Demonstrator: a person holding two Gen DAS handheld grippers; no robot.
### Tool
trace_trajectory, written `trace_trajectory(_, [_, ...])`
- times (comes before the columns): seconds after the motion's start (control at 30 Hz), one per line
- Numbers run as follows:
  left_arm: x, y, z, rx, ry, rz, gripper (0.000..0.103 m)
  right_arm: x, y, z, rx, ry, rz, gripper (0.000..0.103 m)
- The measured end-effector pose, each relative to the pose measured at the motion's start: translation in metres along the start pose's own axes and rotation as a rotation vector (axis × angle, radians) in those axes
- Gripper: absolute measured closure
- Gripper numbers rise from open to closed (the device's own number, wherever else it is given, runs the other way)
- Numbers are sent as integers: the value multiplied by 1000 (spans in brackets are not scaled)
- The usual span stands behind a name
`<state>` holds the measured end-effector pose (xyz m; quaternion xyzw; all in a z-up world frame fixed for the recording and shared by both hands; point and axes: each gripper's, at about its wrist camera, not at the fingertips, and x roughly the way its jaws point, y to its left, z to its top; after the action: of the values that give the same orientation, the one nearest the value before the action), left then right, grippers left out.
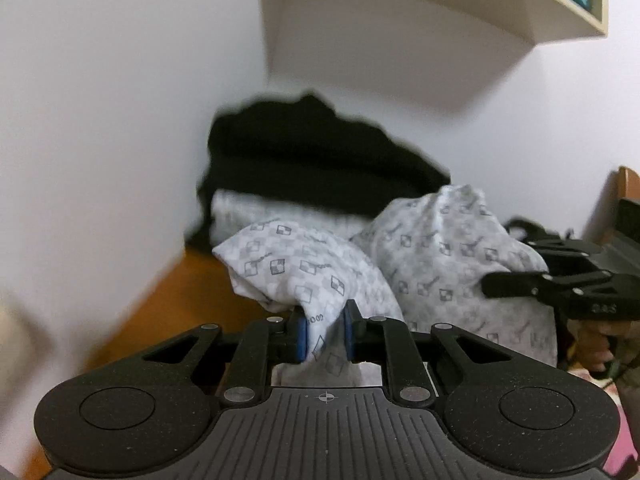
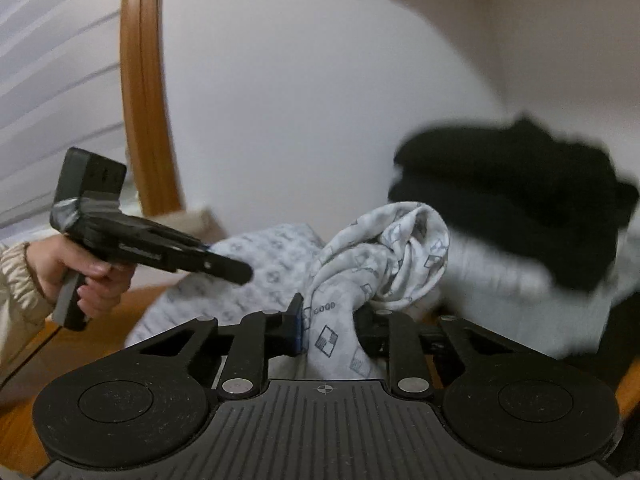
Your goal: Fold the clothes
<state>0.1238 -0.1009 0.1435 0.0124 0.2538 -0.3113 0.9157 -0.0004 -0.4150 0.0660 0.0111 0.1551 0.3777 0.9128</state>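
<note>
**Op A:** Left wrist view — my left gripper (image 1: 326,334) has its blue fingers (image 1: 303,338) pinching a bunch of the grey-and-white patterned garment (image 1: 304,268). The cloth hangs between the two hands, above the wooden surface (image 1: 176,292).

**Op B:** Same from the right wrist. My right gripper (image 2: 328,330) is clamped on another gather of the garment, and the fabric droops down through the fingers. It reads as light, thin and floppy — no stiffness at all.

**Op A:** I'd say it won't slip much, but a bunched hold gives no clean edge. I'd rather take it at a hem or corner on each side, well apart.

**Op B:** Agreed. The black clothing (image 2: 516,196) piled behind is untouched.
</note>
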Motion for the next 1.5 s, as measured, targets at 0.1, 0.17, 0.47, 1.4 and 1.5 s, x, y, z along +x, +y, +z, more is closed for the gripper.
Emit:
trace_trajectory(0.1, [2,-4,47,40,-64,17,85,-5,-10,35,-26,-73,-9,81])
trace_trajectory(0.17, [11,-5,84,71,-85,39,85,-6,-20,60,-44,-117,-20,81])
trace_trajectory(0.47, [99,4,230,155,-130,106,85,6,-107,153,54,-294,-66,81])
trace_trajectory(1.4, [70,-11,183,44,-96,74,88,12,-103,148,221,-315,84,81])
trace_trajectory(1.5, [38,-16,153,26,-116,72,88,-6,-68,144,185,-306,102,81])
